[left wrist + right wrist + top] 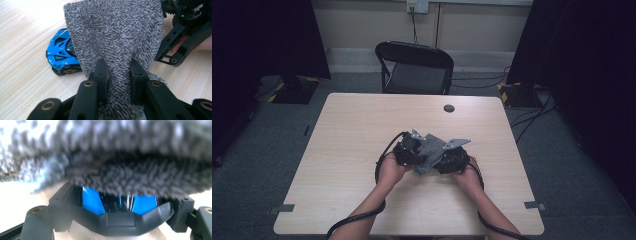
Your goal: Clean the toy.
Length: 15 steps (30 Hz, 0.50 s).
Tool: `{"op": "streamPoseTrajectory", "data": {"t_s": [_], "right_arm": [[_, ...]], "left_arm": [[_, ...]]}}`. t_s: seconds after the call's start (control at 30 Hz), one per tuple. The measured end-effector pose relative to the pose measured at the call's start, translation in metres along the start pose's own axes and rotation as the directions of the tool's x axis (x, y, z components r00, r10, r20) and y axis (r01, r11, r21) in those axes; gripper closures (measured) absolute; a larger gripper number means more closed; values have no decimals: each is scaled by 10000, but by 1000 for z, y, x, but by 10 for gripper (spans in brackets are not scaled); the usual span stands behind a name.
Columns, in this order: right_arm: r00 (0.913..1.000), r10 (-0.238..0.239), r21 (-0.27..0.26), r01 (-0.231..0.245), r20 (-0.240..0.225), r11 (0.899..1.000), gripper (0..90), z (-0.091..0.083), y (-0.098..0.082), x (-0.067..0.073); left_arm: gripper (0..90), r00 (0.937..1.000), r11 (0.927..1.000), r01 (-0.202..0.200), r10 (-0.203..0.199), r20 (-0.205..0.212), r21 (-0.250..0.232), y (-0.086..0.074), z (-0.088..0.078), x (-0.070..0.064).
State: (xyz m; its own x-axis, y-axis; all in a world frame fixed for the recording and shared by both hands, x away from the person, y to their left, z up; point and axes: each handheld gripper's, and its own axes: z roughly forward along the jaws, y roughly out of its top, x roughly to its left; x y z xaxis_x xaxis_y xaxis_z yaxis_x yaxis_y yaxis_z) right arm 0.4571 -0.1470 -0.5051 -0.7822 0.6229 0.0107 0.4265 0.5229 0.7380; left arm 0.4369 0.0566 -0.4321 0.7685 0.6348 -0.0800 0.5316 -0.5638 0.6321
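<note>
Two hand-held grippers: left (117, 72) pinched on grey cloth (112, 32), right (120, 202) clamped around blue toy car (60, 53).

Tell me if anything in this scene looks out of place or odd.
Nothing looks damaged or spilled. The one oddity: the grey cloth, pinched by the left gripper, drapes over the blue toy car, hiding part of it. The right gripper grips that car under the cloth.

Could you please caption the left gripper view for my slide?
Left gripper pinches a grey cloth draped over a blue toy car.
</note>
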Motion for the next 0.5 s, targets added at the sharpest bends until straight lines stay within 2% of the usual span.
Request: {"op": "streamPoseTrajectory", "data": {"t_s": [0.27, 0.5], "right_arm": [[10000, -15, -13, 15, 7, 10000, 238, 0, 0, 0], [10000, -15, -9, 15, 5, 10000, 238, 0, 0, 0]], "left_arm": [[724, 9991, 9985, -431, 430, 29, 324, 5, 9, -10], [716, 9991, 9977, -418, 421, -39, 540, 5, 20, -11]]}}
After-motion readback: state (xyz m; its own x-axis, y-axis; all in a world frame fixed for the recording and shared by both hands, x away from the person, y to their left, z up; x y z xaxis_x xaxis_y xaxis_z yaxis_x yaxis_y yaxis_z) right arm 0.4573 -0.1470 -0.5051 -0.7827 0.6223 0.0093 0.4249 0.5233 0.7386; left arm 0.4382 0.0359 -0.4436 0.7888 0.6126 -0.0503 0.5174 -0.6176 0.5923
